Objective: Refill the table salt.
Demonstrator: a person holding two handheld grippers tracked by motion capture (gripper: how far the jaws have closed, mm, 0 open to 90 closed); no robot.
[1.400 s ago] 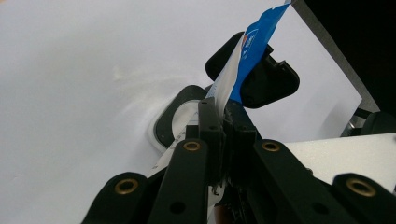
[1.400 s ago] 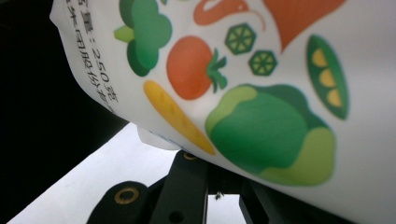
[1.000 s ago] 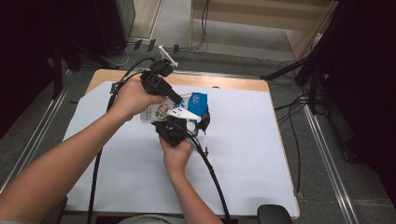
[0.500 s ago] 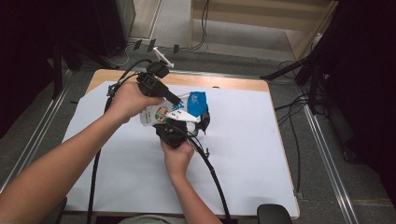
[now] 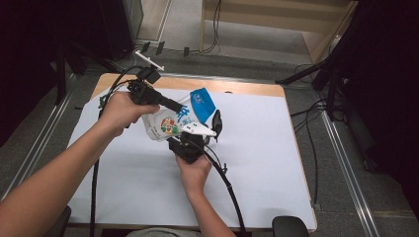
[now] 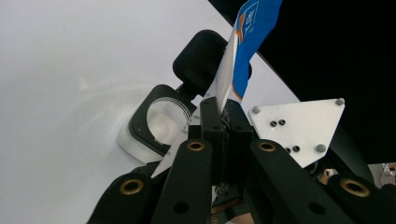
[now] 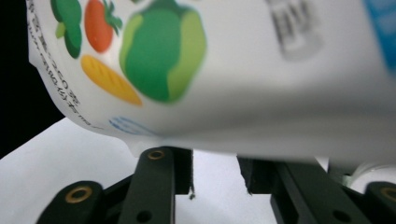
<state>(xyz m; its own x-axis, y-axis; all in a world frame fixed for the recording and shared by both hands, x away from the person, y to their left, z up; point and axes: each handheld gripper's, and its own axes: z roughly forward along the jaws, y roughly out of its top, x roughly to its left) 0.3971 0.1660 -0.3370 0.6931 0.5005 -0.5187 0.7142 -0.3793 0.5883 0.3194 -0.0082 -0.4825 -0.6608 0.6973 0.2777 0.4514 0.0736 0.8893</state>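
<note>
Left gripper view shows jaws clamped on the pouch (image 6: 240, 51) edge; right gripper's (image 7: 215, 184) jaws, seemingly apart, sit beneath.

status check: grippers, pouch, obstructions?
Left gripper shut on pouch edge. Right gripper open beneath pouch, not gripping. Pouch lifted over white table. Nothing in the way.

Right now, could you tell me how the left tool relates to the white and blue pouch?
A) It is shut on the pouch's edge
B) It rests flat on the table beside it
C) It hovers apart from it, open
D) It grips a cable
A: in the left gripper view the left tool has its jaws closed together with the thin edge of the pouch pinched between them.
</note>
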